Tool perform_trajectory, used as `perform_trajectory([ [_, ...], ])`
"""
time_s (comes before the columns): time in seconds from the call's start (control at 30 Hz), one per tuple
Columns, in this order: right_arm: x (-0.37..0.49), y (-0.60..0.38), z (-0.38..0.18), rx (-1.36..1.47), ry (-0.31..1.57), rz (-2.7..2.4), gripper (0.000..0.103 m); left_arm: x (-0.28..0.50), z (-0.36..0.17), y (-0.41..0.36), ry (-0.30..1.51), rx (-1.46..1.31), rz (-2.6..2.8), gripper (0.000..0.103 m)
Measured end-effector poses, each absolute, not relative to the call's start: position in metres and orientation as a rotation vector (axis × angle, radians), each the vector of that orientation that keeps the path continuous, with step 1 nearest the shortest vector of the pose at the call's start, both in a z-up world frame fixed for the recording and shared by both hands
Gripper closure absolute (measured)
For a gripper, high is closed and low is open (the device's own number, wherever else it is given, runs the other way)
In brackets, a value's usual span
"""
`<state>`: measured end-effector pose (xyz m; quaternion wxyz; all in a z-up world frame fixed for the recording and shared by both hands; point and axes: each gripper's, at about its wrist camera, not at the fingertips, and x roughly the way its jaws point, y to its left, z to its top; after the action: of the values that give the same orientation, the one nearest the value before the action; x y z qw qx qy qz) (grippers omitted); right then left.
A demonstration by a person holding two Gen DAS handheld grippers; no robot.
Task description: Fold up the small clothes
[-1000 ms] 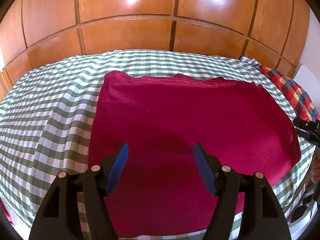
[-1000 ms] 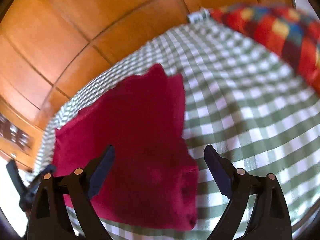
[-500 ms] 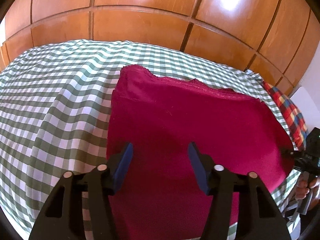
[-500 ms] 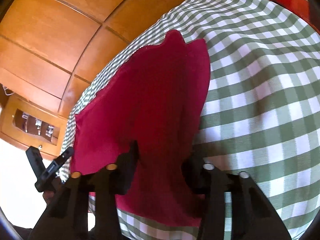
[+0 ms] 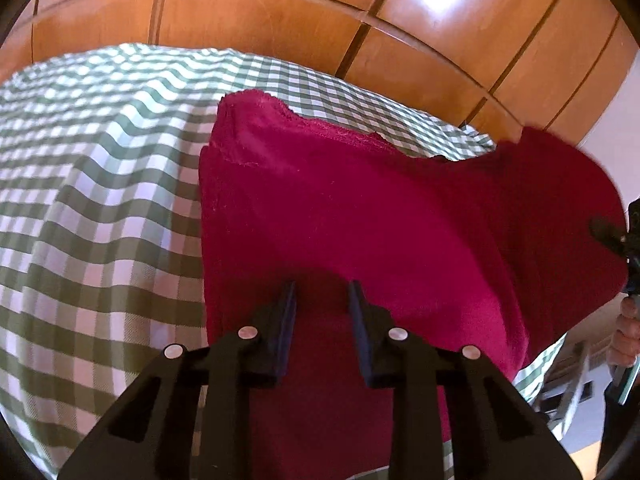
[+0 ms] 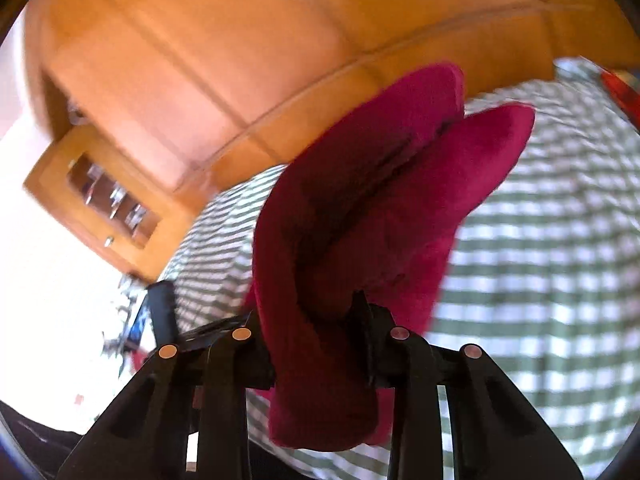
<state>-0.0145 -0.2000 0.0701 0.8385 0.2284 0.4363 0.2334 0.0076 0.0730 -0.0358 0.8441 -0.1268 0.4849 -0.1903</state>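
Observation:
A dark red cloth lies on a green-and-white checked bed cover. My left gripper sits low over the cloth's near edge, its jaws narrowed with red cloth between the blue pads. My right gripper is shut on the cloth's right corner and holds it lifted off the bed, so the cloth hangs in a fold. In the left wrist view that raised corner stands up at the right, beside the right gripper's body.
A wooden panelled headboard runs behind the bed. A red plaid pillow lies at the bed's far right. A wooden side cabinet stands to the left of the bed.
Both grippers closed from wide open onto the cloth. The right gripper lifted its corner off the bed, raising a fold. The left gripper moved down to the near edge.

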Motion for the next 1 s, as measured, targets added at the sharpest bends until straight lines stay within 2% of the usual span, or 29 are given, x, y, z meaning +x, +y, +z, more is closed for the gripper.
perform_trajectory([
  [0.27,0.015,-0.068,0.039,0.284,1.061,0.654,0.075,0.009,-0.039,0.093,1.027,-0.365,-0.435,0.084],
  [0.4,0.013,-0.03,0.014,0.146,1.124,0.623,0.075,0.002,-0.035,0.126,1.004,-0.522,-0.434,0.084],
  [0.53,0.004,-0.009,0.015,0.013,1.106,0.58,0.075,-0.007,-0.03,0.158,0.98,-0.636,-0.43,0.084],
  [0.57,-0.002,-0.002,0.022,-0.036,1.078,0.575,0.075,-0.008,-0.029,0.163,0.978,-0.655,-0.435,0.083],
  [0.67,-0.01,0.007,0.027,-0.128,1.054,0.578,0.075,-0.009,-0.02,0.173,0.952,-0.733,-0.469,0.07],
  [0.73,-0.019,0.019,0.019,-0.205,1.031,0.566,0.068,-0.005,-0.014,0.175,0.931,-0.783,-0.507,0.053],
  [0.8,-0.025,0.021,0.012,-0.197,1.022,0.609,0.055,0.002,-0.01,0.174,0.923,-0.804,-0.531,0.046],
  [0.83,-0.027,0.021,0.01,-0.173,1.011,0.634,0.038,0.008,-0.008,0.171,0.93,-0.797,-0.537,0.041],
  [0.87,-0.029,0.019,0.011,-0.137,1.003,0.66,0.026,0.012,-0.008,0.168,0.938,-0.793,-0.542,0.039],
  [0.93,-0.035,0.013,0.02,-0.044,0.977,0.739,0.025,0.018,-0.01,0.166,0.967,-0.805,-0.551,0.032],
  [1.0,-0.041,-0.001,0.029,0.05,0.961,0.801,0.025,0.025,-0.011,0.16,0.999,-0.808,-0.56,0.03],
])
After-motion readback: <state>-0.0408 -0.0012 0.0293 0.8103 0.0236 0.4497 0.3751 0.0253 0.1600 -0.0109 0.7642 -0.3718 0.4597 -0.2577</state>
